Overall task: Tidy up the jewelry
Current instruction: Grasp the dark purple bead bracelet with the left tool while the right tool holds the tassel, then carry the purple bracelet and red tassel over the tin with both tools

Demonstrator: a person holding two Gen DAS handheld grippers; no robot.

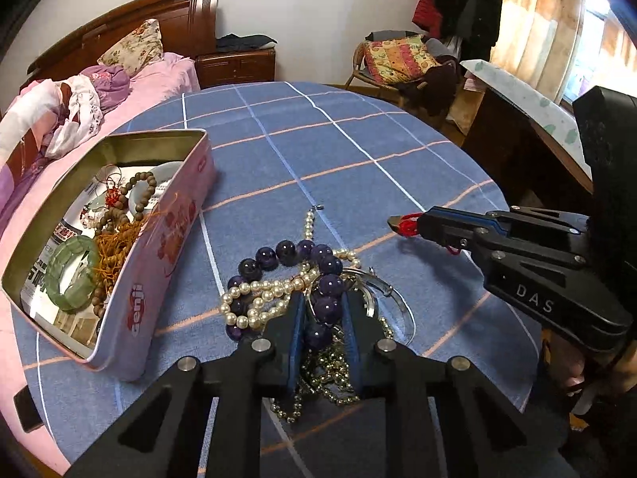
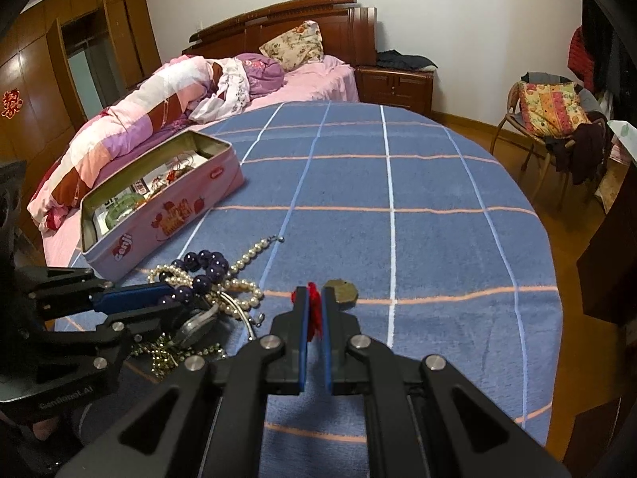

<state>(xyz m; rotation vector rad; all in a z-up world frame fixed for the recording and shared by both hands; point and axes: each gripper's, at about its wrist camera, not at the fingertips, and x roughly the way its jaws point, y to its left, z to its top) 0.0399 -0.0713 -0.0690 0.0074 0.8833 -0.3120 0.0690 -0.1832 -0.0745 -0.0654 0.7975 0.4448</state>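
Purple bead bracelet (image 1: 324, 306) between left jaws.

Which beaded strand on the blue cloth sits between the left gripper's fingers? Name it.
The dark purple round-bead bracelet: the left gripper closes around its beads, while the white pearl necklace lies beside.

Jewelry heap and our open tin
We see purple beads (image 1: 318, 263) tangled with pearls (image 1: 258, 294) at lower centre; pink tin (image 1: 159, 279) at left holds a green bangle (image 1: 71, 275)

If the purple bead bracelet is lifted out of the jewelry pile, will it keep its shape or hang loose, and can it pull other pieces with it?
The purple bead bracelet probably hangs loose: it is separate round beads on a string. The pearl necklace crosses it, so it may drag along. The large glossy beads could slip between the left hand-held gripper pads.
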